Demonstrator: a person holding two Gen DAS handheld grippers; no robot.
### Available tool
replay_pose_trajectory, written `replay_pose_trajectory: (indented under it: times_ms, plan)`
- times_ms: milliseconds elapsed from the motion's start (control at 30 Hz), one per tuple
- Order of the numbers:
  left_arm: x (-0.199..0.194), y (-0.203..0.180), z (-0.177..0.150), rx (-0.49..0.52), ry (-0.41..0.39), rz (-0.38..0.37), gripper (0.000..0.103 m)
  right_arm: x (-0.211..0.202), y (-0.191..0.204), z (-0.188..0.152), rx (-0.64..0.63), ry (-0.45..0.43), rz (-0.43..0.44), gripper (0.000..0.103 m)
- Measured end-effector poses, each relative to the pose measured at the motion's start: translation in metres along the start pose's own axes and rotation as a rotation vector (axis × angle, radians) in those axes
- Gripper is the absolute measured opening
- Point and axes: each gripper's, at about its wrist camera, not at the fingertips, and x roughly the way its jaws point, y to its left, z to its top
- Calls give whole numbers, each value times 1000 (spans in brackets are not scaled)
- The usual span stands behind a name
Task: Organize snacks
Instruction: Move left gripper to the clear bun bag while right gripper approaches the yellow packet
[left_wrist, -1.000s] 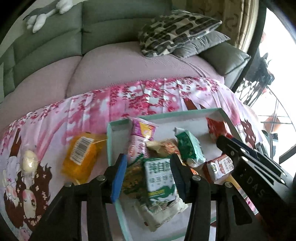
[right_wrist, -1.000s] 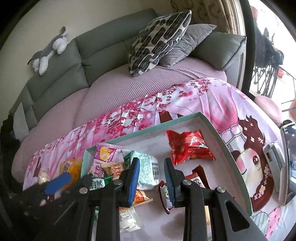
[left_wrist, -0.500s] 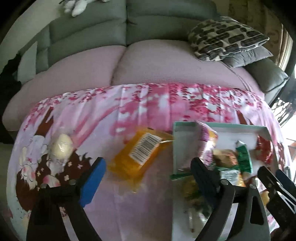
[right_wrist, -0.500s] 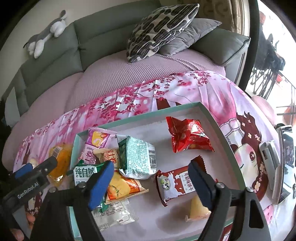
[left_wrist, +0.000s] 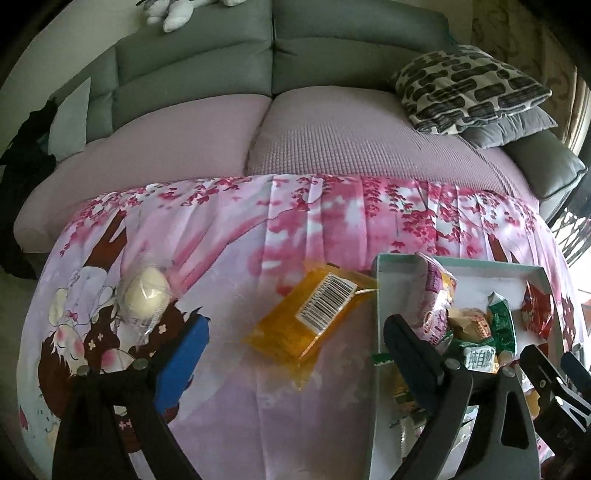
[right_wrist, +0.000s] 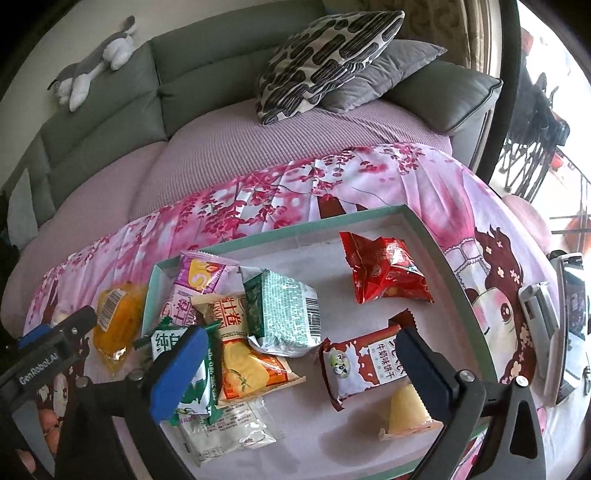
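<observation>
The left gripper (left_wrist: 295, 369) stood spread wide, jaws just opened, holding nothing. A yellow packet (left_wrist: 310, 317) lay on the cloth (left_wrist: 229, 236) just ahead, between its fingers. The tray (right_wrist: 424, 229) of snacks sat right of it. The right gripper (right_wrist: 295, 365), also newly spread and empty, hung over the tray.

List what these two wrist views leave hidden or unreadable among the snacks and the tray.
- Left wrist view: the tray's near right part, covered by the left gripper's finger and the right gripper's arm.
- Right wrist view: the green packet's print, mostly behind the right gripper's blue pad.
- Right wrist view: the jelly cup's right side, behind the dark finger.
- Left wrist view: what the pale round snack's wrapper says, too blurred.
</observation>
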Motion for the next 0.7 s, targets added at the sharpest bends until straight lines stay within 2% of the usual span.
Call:
replay_pose_trajectory:
  times_ms: [200,333,533,700]
  plan:
    - [-1,21,5,-29,-16,20,96,-7,5,2,16,-35,19,103]
    - [-5,49,9,-86,-45,42,96,-15,22,5,1,-84,57,103]
    - [-8,114,8,-197,-85,90,96,-19,77,0,-69,-122,168,103]
    - [3,158,3,-257,-43,72,96,-8,135,-13,-136,-80,263,103]
